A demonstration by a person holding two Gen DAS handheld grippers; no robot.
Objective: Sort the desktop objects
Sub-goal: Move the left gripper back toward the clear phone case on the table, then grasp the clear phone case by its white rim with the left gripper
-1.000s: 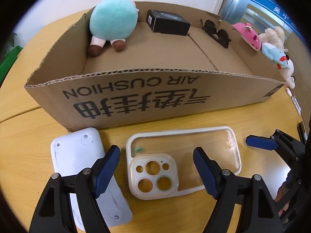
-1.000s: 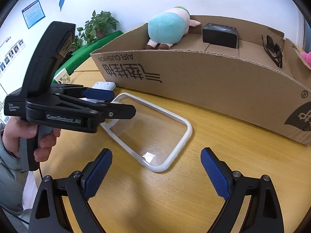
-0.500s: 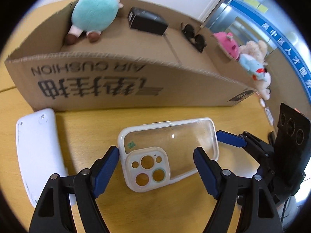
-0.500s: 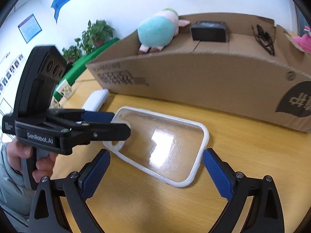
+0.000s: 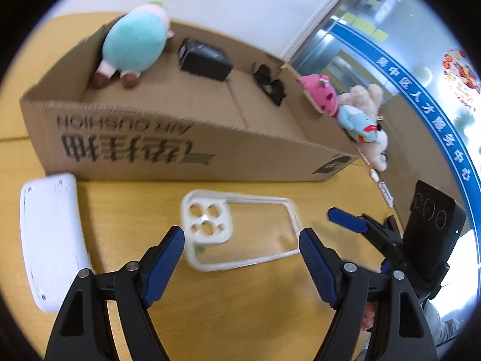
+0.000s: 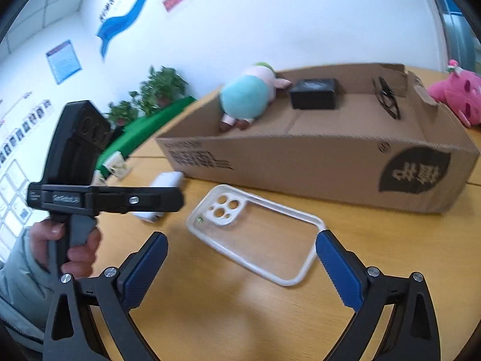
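Two open tools (image 5: 240, 258) (image 6: 240, 270), one phone case (image 6: 255, 234)

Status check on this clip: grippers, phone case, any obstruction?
Left gripper open, empty. Right gripper opening, nothing between its jaws. Clear phone case flat on table, outside cardboard box. No obstruction visible.

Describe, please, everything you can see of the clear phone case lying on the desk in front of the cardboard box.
The phone case is a see-through shell with a milky white rim and a white camera block pierced by several round holes at one end. It looks like soft plastic. It is empty and lies flat on the wooden desk, open side up, just in front of the cardboard box without touching it. Neither gripper touches it.
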